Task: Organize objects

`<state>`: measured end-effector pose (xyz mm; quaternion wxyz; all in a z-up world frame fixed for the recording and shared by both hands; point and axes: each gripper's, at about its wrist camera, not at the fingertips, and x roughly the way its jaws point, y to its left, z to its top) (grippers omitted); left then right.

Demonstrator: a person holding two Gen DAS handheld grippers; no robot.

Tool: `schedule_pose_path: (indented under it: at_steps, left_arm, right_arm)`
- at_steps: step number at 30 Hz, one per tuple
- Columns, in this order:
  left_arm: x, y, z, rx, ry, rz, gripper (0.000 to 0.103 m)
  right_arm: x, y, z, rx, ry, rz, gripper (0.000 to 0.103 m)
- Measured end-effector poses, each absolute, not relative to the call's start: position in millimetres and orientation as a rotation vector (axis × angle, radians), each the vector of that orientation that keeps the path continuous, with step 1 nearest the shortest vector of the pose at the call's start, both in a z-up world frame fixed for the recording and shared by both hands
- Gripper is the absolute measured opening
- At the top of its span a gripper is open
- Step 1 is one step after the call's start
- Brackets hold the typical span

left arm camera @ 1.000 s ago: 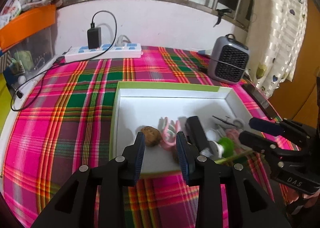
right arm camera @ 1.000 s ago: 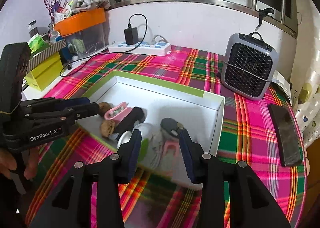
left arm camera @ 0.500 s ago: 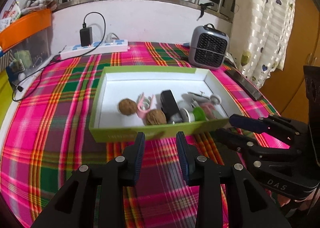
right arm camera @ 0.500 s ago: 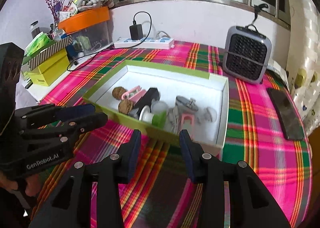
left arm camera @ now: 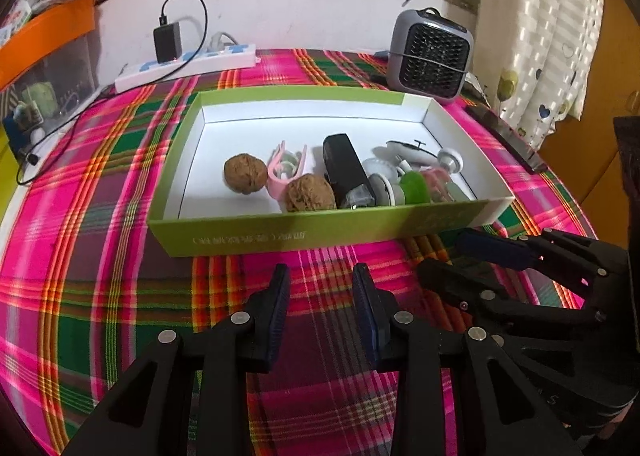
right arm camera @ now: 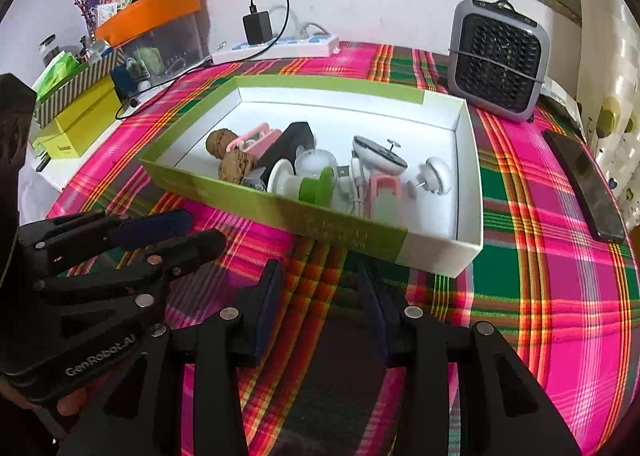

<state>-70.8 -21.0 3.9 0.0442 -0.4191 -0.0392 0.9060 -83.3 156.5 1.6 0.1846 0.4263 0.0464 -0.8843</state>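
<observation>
Plaid cloth (left arm camera: 100, 216) covers the bench below a barred window. Behind the green box (left arm camera: 280, 232) stand a power strip (left arm camera: 188, 68) and small heater (left arm camera: 430, 52). Inside lie two walnuts (left arm camera: 245, 175), a pink clip (left arm camera: 286, 172), and a black case (left arm camera: 346, 172). Nearer than the box, left claw (left arm camera: 320, 304) and right claw (right arm camera: 316, 296) hover spread, empty.

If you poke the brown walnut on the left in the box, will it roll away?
Probably a little: the walnut looks round and lies free on the box's smooth white floor. Its bumpy shell and the walls would likely stop it soon.
</observation>
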Motion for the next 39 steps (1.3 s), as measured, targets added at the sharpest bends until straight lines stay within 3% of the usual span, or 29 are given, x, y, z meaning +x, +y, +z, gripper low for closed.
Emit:
schedule_pose_path:
  at_steps: [39]
  left_arm:
    - [-75.8,-16.2,2.0,-1.31,-0.044,2.807,0.03]
  right_arm:
    - [-88.8,151.9,1.1,1.216,0.157,-2.525,0.041]
